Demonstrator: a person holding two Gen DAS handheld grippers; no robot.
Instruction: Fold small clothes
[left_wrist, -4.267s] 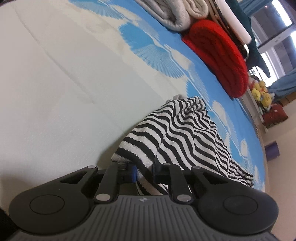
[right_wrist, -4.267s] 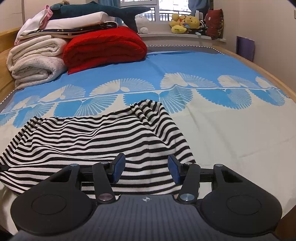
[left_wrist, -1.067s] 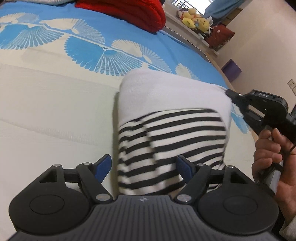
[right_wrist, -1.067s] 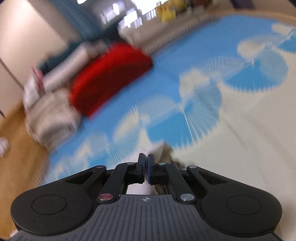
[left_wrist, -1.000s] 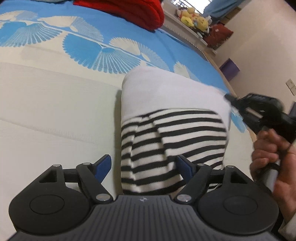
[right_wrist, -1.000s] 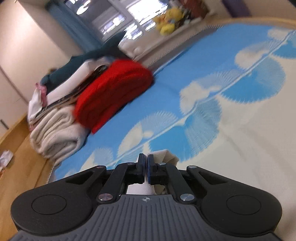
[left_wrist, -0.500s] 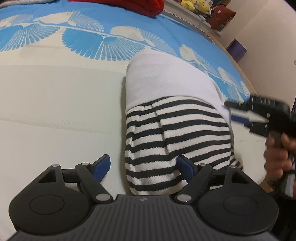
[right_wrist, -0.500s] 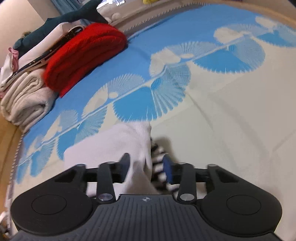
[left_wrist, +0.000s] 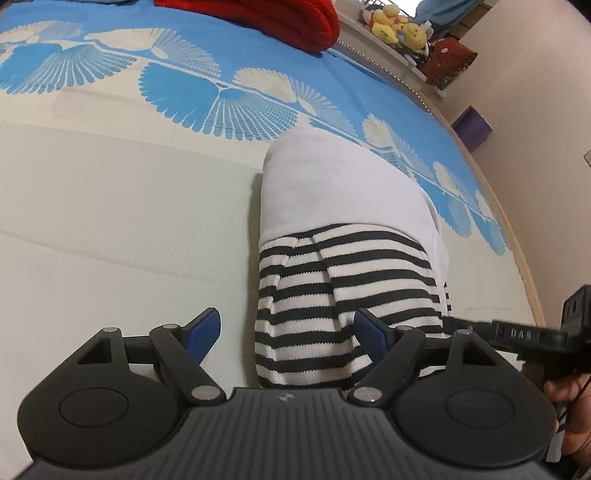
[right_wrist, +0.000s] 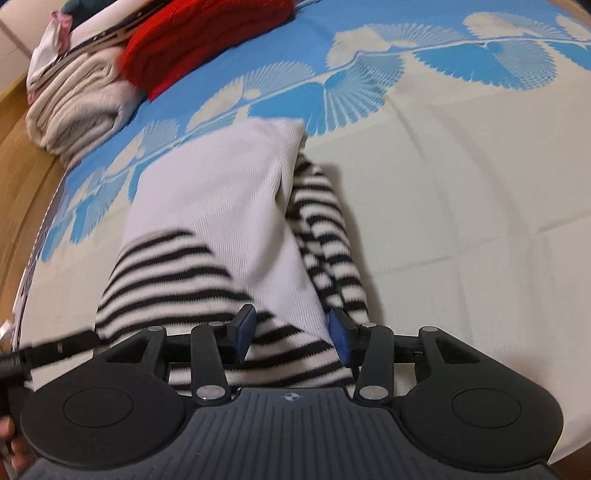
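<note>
Folded into a compact bundle, a striped garment (left_wrist: 343, 295) lies on a bed (left_wrist: 110, 221); its far half shows plain white fabric, its near half black and white stripes, and a loose striped edge trails along its right side in the right wrist view. Around it, the bedspread is cream with a blue band of fan shapes. At the far edge sit pale folded blankets (right_wrist: 77, 99) and a red knit (right_wrist: 207, 37), with soft toys (left_wrist: 399, 26) on a ledge. Pointing downward, the left gripper (left_wrist: 286, 330) gapes wide over the bundle's near left edge, holding nothing. Beside it, the right gripper (right_wrist: 291, 330) hovers half spread above the right edge, pads not pressing.
</note>
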